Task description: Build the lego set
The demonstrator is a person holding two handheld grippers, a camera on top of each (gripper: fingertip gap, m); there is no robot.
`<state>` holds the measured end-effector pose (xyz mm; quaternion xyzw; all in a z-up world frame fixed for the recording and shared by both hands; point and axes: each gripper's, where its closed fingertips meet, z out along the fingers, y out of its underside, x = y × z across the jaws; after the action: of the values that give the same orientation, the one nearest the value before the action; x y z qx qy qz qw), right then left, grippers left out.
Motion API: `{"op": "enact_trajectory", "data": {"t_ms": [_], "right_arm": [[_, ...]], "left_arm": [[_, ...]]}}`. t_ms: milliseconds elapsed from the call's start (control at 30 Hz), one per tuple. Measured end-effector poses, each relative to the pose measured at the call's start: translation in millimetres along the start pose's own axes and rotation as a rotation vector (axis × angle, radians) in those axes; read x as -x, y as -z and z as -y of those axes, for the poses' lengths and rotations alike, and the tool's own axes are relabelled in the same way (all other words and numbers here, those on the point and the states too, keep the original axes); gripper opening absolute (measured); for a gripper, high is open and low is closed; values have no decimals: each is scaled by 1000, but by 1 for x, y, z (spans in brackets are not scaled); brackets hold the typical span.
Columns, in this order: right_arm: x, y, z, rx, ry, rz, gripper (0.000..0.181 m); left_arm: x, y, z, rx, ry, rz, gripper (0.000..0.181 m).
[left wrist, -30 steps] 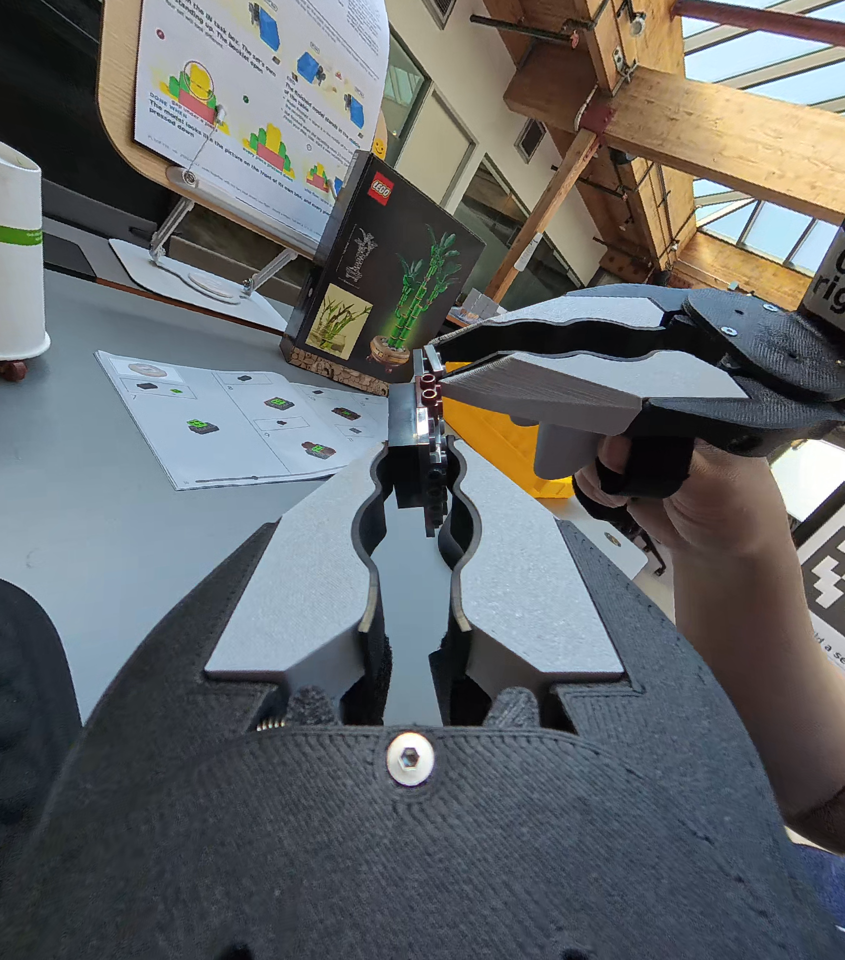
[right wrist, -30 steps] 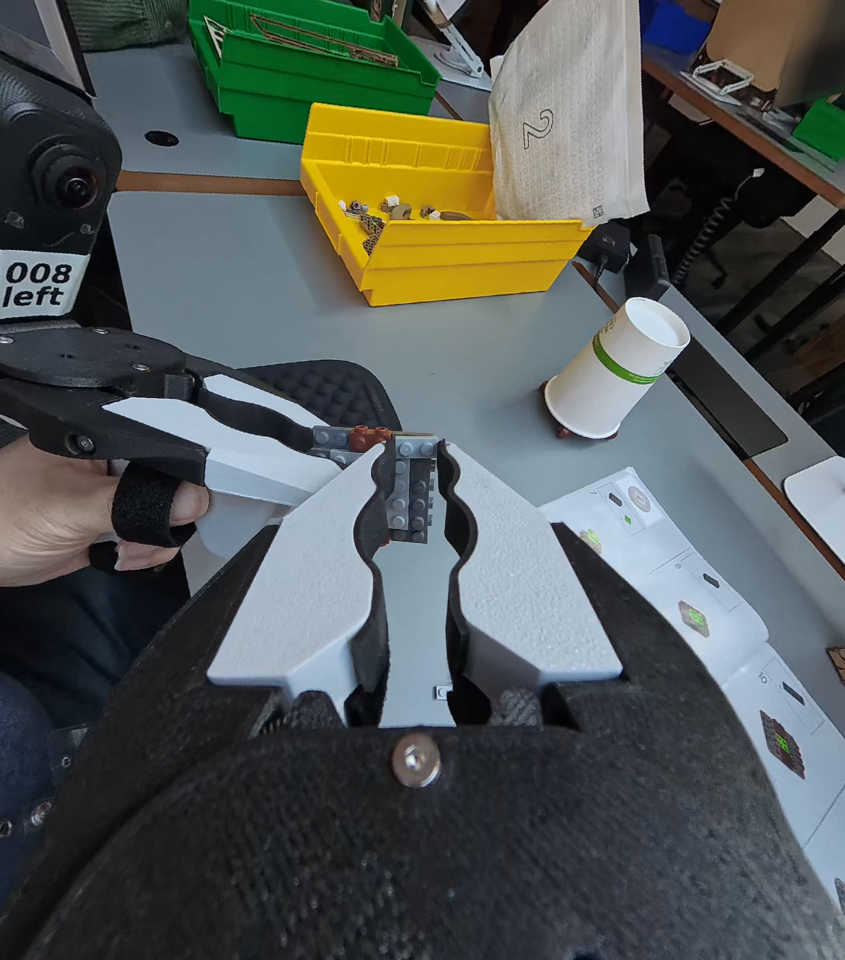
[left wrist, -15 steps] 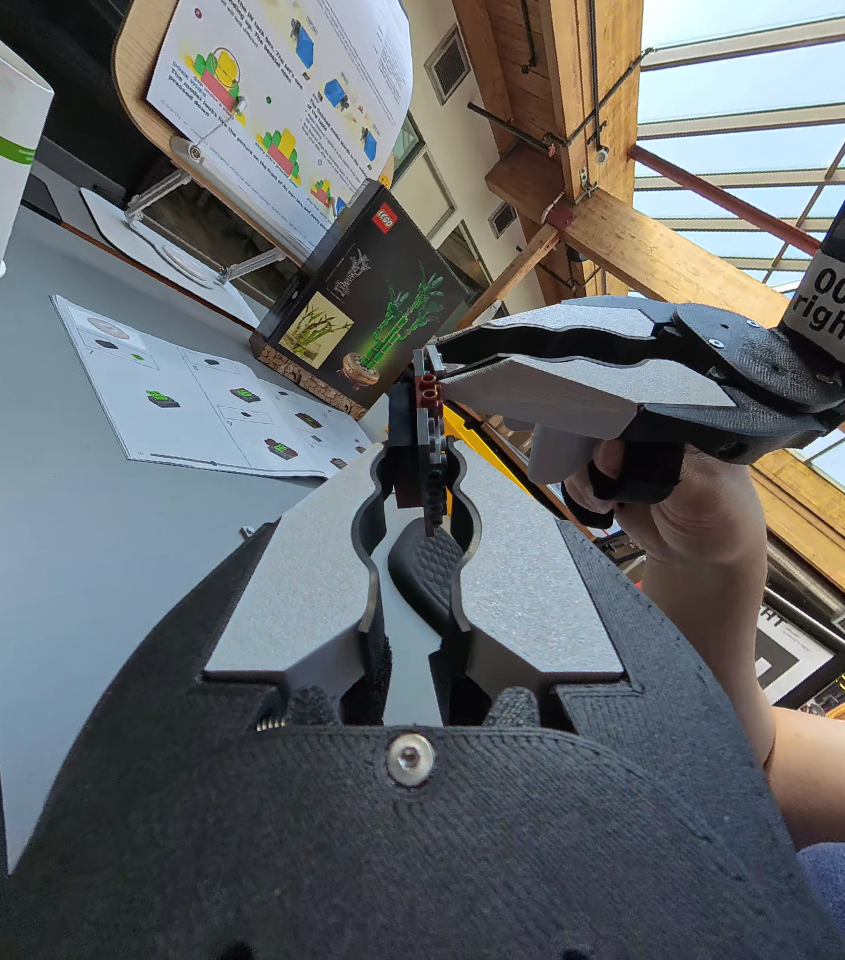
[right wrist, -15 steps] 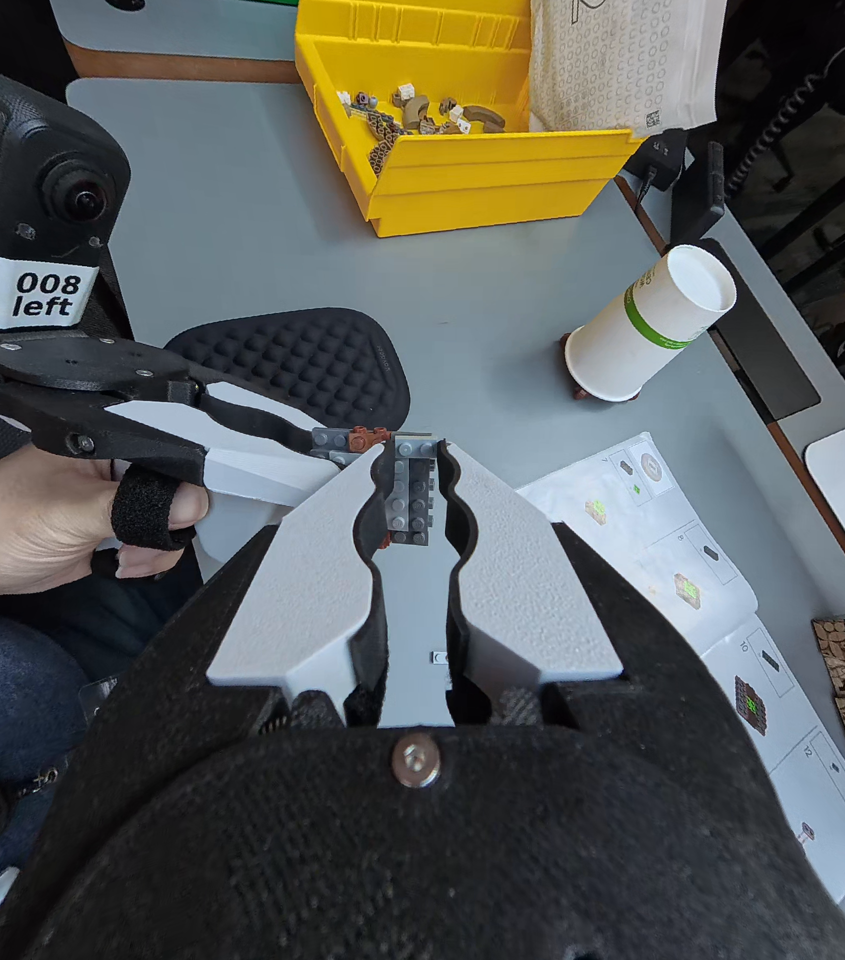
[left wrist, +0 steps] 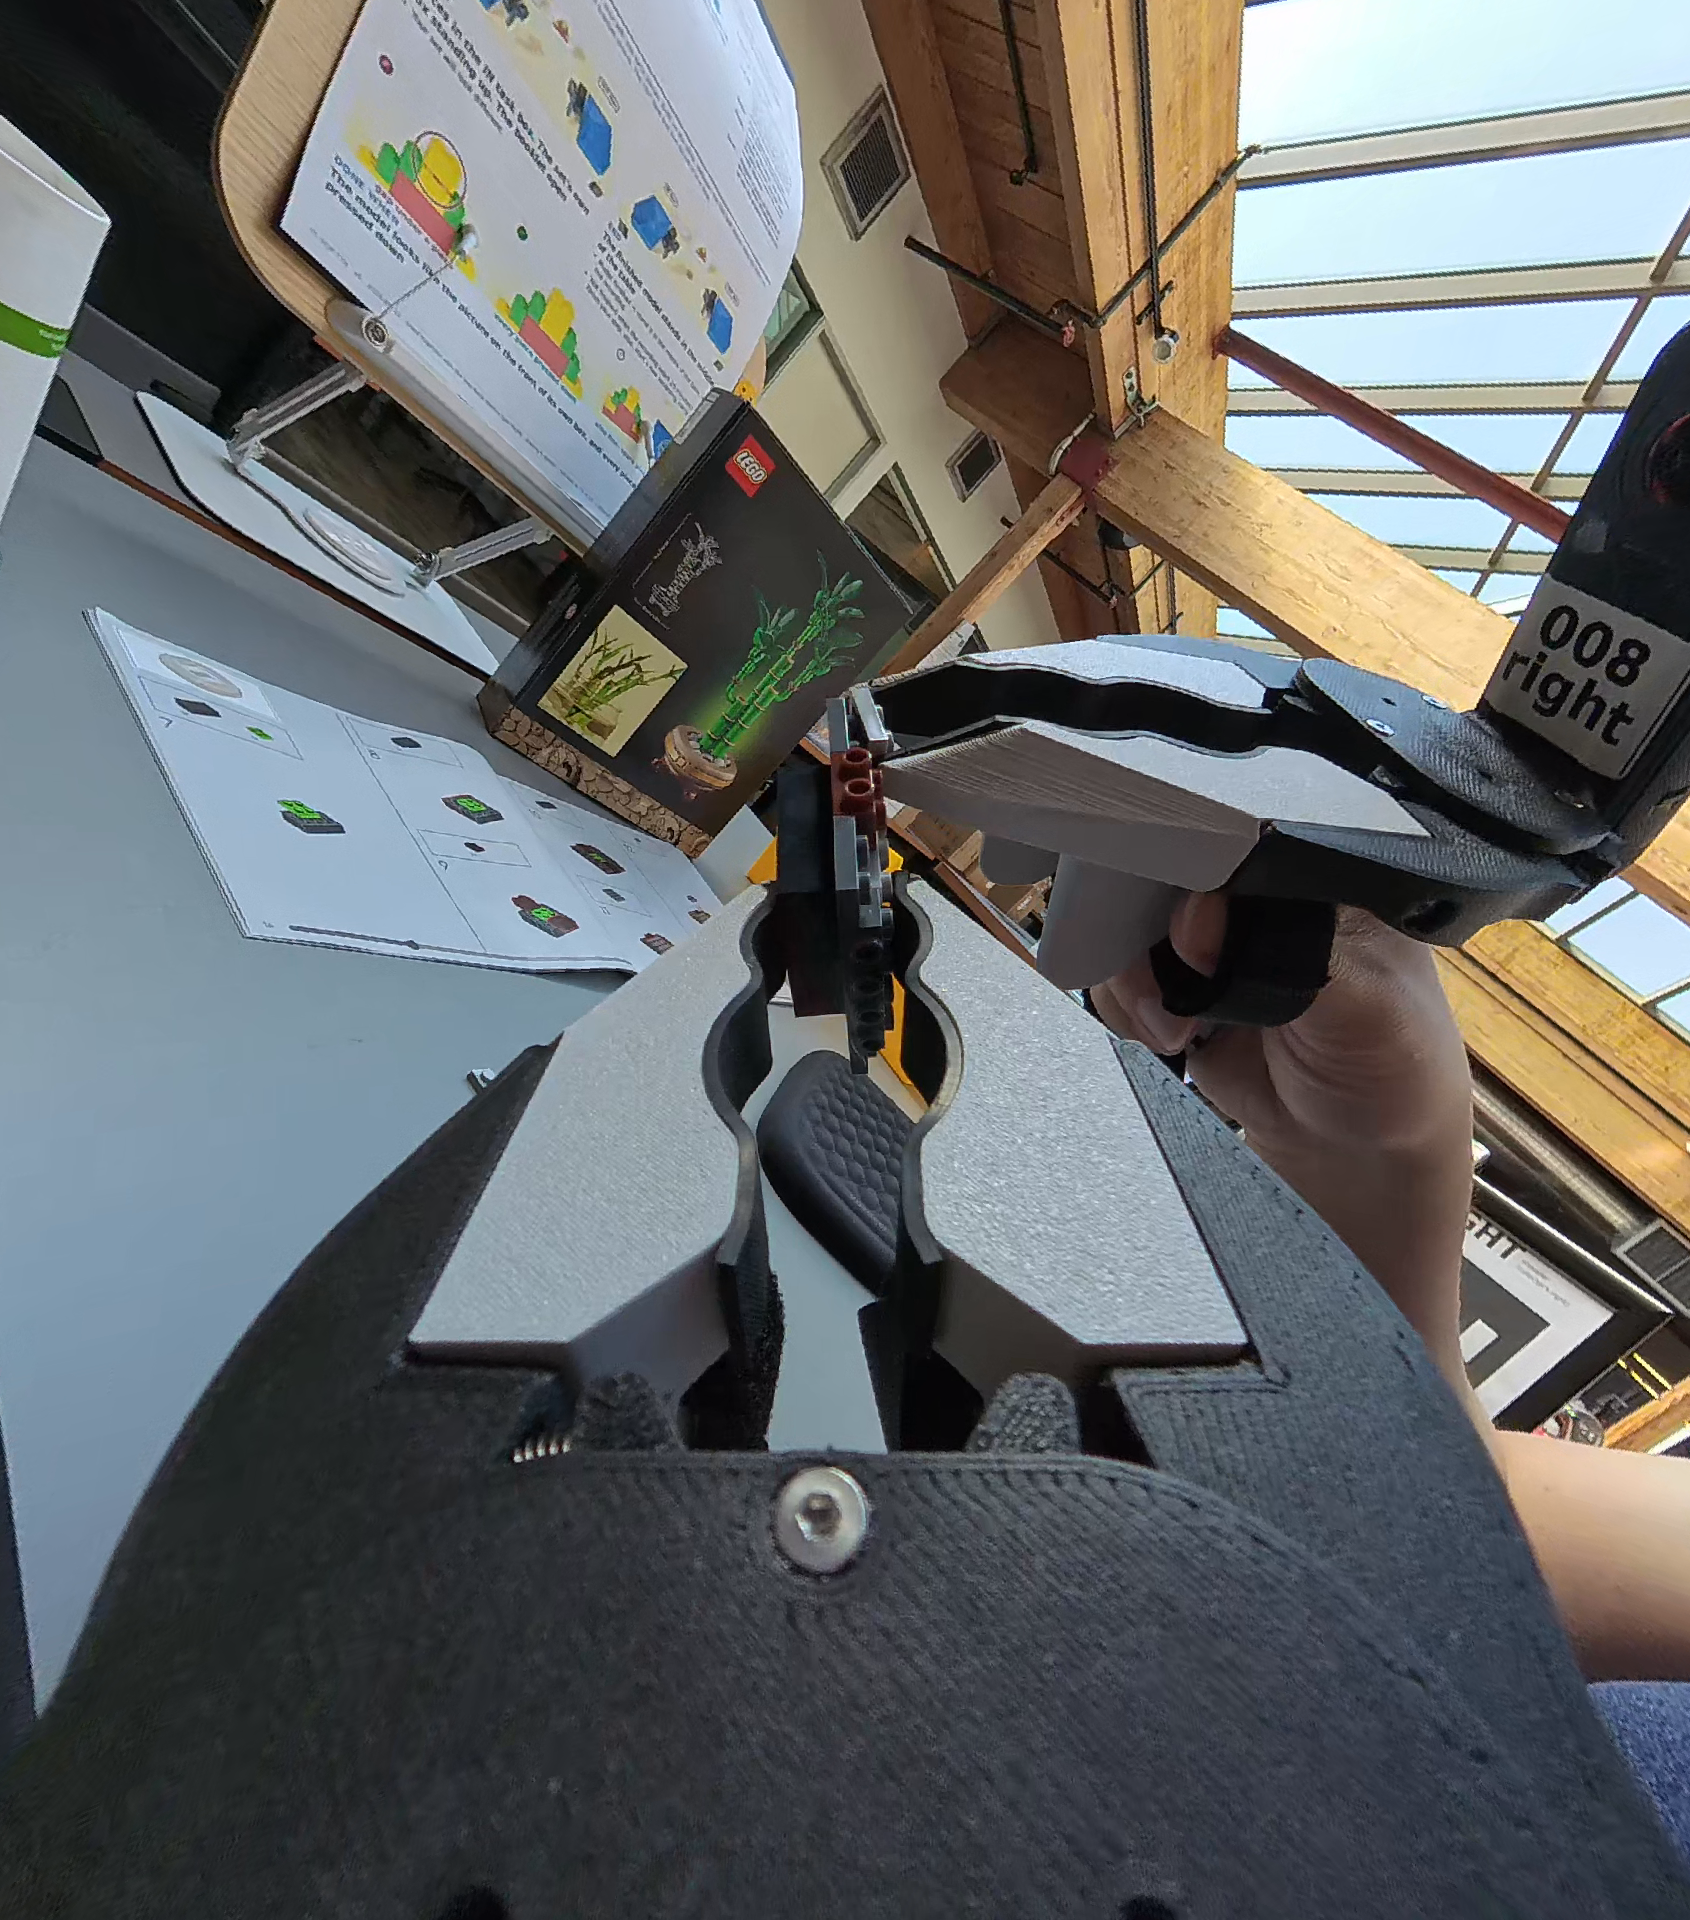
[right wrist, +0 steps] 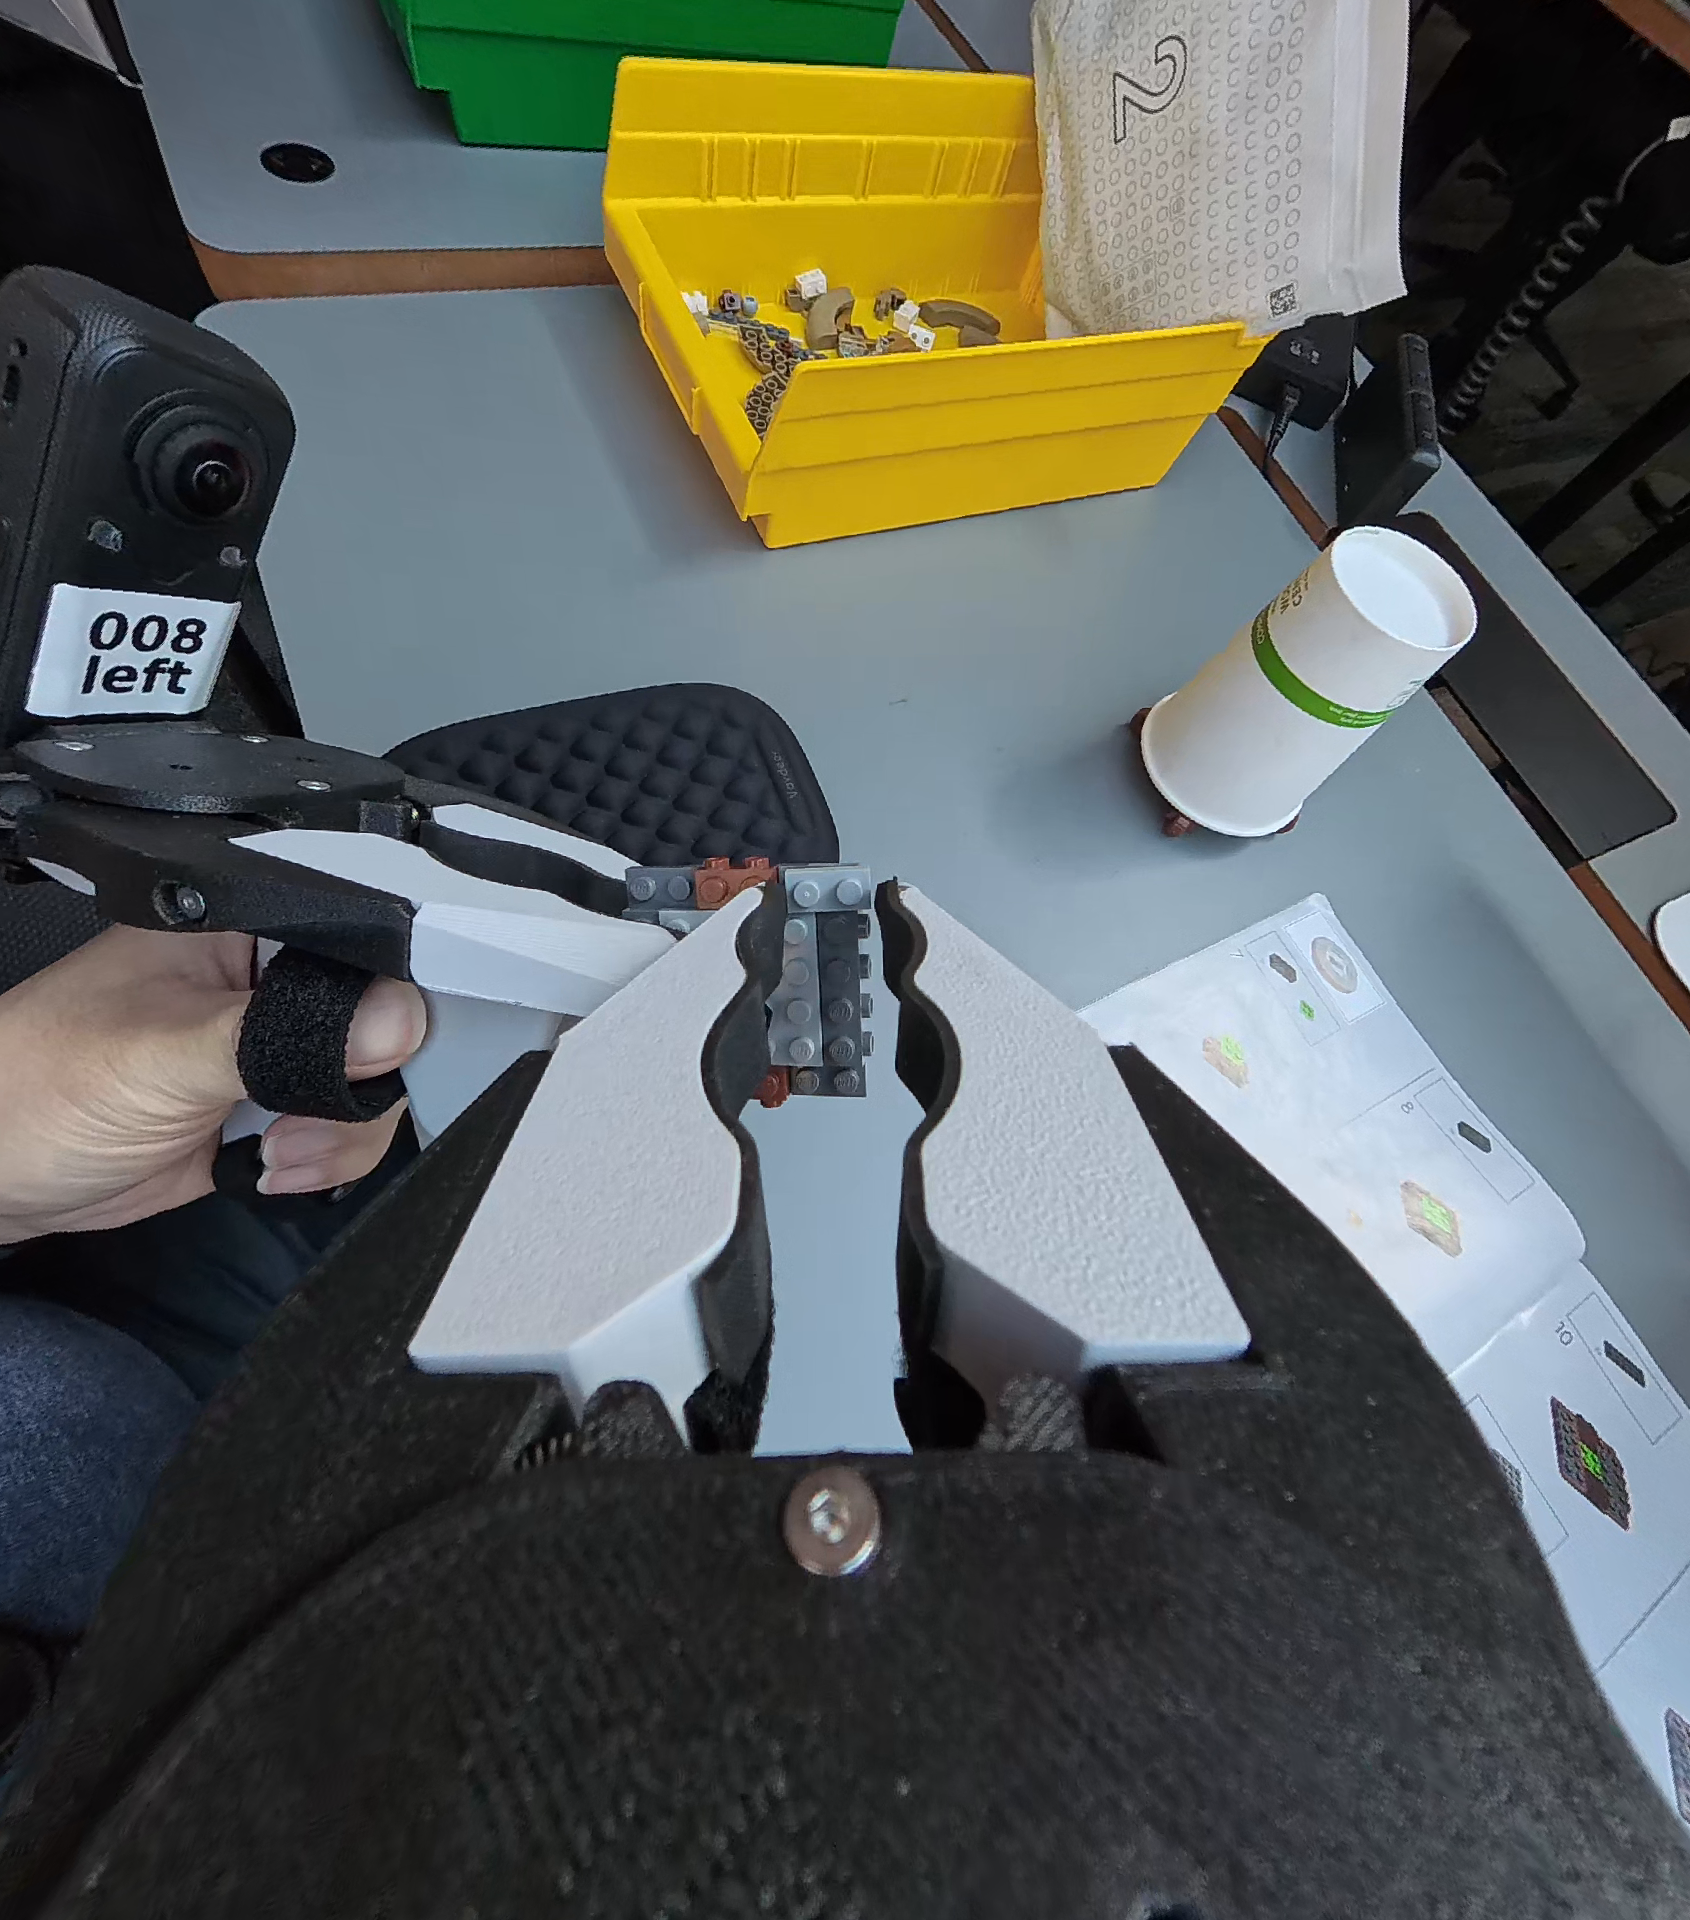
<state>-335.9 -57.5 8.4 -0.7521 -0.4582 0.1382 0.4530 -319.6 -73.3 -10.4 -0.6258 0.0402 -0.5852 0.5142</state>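
The grey and brown lego assembly remained held above the desk, clamped between both grippers: the left gripper and the right gripper were each closed on it, meeting at right angles. Compared with a second earlier, the left gripper had tilted further upward; the yellow bin sat well beyond.
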Motion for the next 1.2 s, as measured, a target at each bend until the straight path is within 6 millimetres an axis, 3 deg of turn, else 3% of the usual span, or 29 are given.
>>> {"op": "enact_trajectory", "data": {"t_ms": [467, 967, 1133, 1200], "right_arm": [[0, 6, 2, -34, 2, 8, 17], [-1, 13, 3, -86, 2, 43, 30], [-14, 31, 3, -82, 10, 205, 33], [-16, 42, 6, -94, -51, 370, 34]], "left_arm": [[-6, -1, 0, 5, -17, -16, 17], [-6, 0, 1, 7, -2, -30, 17], [-14, 0, -4, 66, 12, -81, 17], [-20, 0, -8, 114, 16, -112, 17]]}}
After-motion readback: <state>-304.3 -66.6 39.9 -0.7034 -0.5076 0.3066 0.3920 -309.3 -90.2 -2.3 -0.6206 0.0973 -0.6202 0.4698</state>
